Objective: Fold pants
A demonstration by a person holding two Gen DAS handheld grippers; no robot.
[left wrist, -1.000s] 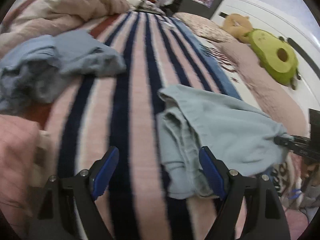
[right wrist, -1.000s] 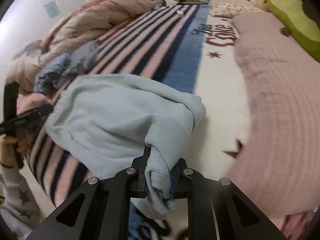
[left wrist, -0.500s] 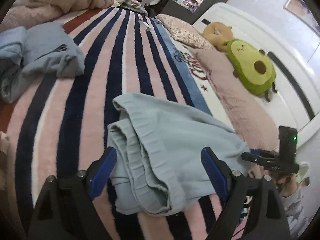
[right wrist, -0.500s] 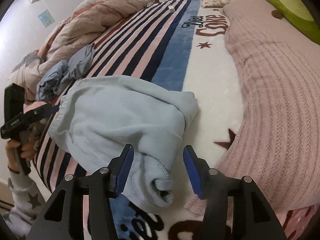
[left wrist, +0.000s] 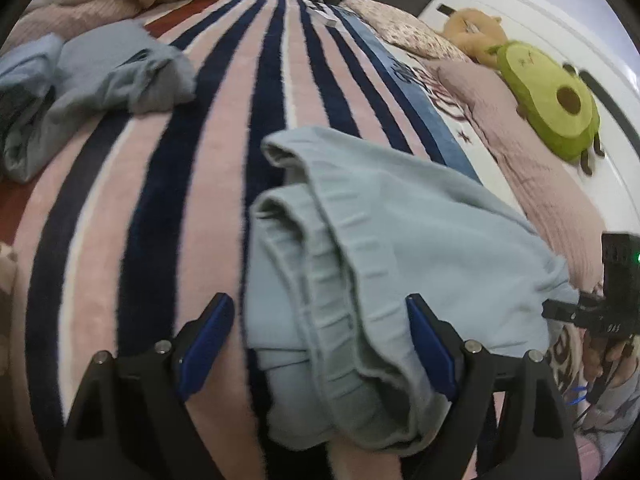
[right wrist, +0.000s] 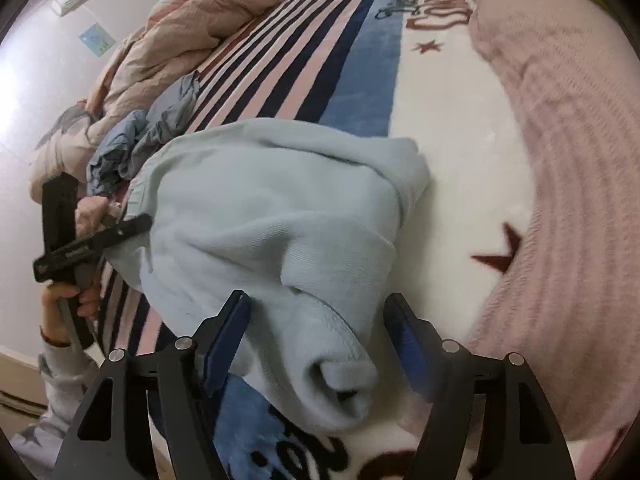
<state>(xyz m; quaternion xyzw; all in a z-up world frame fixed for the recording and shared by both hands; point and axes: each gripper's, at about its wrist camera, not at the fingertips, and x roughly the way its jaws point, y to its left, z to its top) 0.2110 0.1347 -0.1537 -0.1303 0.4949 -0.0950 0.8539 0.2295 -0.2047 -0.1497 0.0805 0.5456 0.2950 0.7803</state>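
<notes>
While a pair of pale blue fleece pants point(left wrist: 400, 248) lies folded in a loose bundle on the pink-and-navy striped plush blanket point(left wrist: 132, 208) covering the bed, both tools hover over its near edge. At 6 o'clock in the left wrist view, the left tool point(left wrist: 320, 340) stands wide, its blue pads straddling the ribbed waistband without pressing it. At 6 o'clock in the right wrist view, the right tool point(right wrist: 318, 344) has its jaws opening, and the rolled cuff end of the pants sits between them, free of both pads. The left tool also shows at 9 o'clock in that view, gripped by a hand point(right wrist: 68, 300) in a star-print sleeve. A crumpled grey-blue garment point(left wrist: 100, 84) rests at 10 o'clock on the blanket, and a green avocado plush toy point(left wrist: 552, 104) lies at 2 o'clock beside the white headboard.

The fold appears made but untidy: the bundle bulges, and the cuff curls over itself. To finish it well, the right tool would do best to clear the cuff fully before lifting away, so the layers do not drag. The left tool, likely next to act, should pinch all the waistband layers together, low and square to the edge, then draw the fabric taut, so the next fold lands flat with its edges aligned.
</notes>
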